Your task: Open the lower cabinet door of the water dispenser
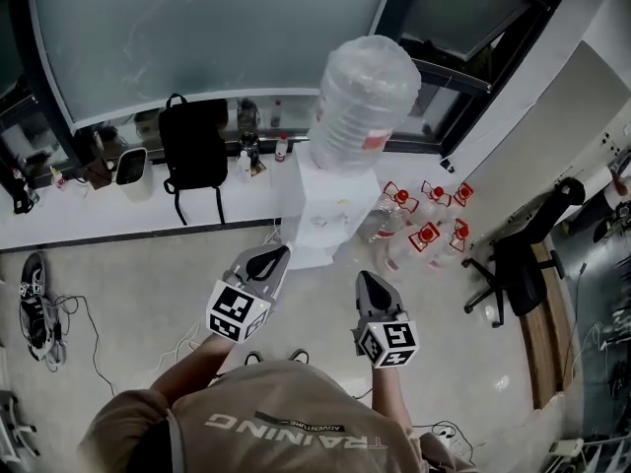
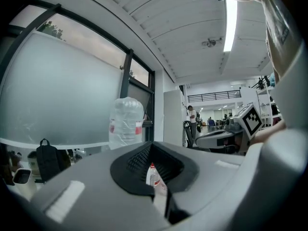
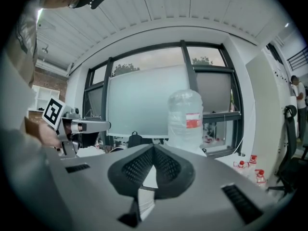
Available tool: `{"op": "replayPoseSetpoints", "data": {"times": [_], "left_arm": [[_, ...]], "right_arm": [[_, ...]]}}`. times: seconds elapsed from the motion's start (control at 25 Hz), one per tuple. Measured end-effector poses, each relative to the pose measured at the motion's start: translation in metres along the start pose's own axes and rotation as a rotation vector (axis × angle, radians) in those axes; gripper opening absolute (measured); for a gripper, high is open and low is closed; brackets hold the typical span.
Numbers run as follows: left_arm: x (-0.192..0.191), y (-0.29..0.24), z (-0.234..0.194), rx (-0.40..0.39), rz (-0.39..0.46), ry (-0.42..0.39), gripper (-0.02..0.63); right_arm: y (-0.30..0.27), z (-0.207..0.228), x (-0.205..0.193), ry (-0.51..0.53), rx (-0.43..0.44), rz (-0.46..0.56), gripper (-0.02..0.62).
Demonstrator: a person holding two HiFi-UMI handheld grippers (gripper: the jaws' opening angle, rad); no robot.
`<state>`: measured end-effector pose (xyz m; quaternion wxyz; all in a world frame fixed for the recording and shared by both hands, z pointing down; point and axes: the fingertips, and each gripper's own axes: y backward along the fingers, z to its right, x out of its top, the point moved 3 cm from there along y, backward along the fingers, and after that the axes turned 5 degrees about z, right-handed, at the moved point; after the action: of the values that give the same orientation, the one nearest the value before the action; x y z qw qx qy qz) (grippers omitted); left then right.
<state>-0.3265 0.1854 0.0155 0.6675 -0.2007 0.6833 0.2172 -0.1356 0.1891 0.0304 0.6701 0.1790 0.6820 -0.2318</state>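
Writing on the person's shirt is saying "TRAINING" in big letters, with tiny words under it that are too small to read. Just past it, the left gripper and the right gripper are both pinching tight on nothing. They are pointing at the water dispenser and not touching it. The dispenser is standing by the window wall, carrying a big bottle with a red label nobody could read from here. Its lower door is hiding from every view. So I am guessing the person is either getting ready to reach down for it, or standing back with it already open. If it is shut, a gripper is going to need to go low with its jaws apart.
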Motion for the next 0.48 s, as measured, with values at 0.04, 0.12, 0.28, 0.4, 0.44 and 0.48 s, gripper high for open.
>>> {"op": "replayPoseSetpoints", "data": {"times": [0.04,0.12,0.28,0.4,0.44,0.48], "left_arm": [[-0.0018,0.0006,0.0018,-0.001,-0.002,0.002,0.003],[-0.0034,0.0015,0.0024,0.005,0.000,0.006,0.003],[-0.0045,0.0016,-0.0027,0.028,0.008,0.016,0.003],[-0.0078,0.0035,-0.0038,0.043,0.006,0.017,0.003],[-0.0090,0.0039,-0.0041,0.047,0.004,0.013,0.003],[-0.0099,0.0039,-0.0049,0.053,0.003,0.009,0.003]], "right_arm": [[0.0009,0.0006,-0.0011,-0.003,0.004,-0.002,0.008],[0.0013,0.0012,-0.0022,-0.004,0.010,-0.004,0.009],[-0.0018,0.0032,-0.0017,0.012,0.017,-0.007,0.008],[-0.0032,0.0035,-0.0031,0.016,0.027,-0.013,0.008],[-0.0035,0.0029,-0.0037,0.018,0.035,-0.014,0.008],[-0.0041,0.0019,-0.0041,0.024,0.044,-0.013,0.008]]}}
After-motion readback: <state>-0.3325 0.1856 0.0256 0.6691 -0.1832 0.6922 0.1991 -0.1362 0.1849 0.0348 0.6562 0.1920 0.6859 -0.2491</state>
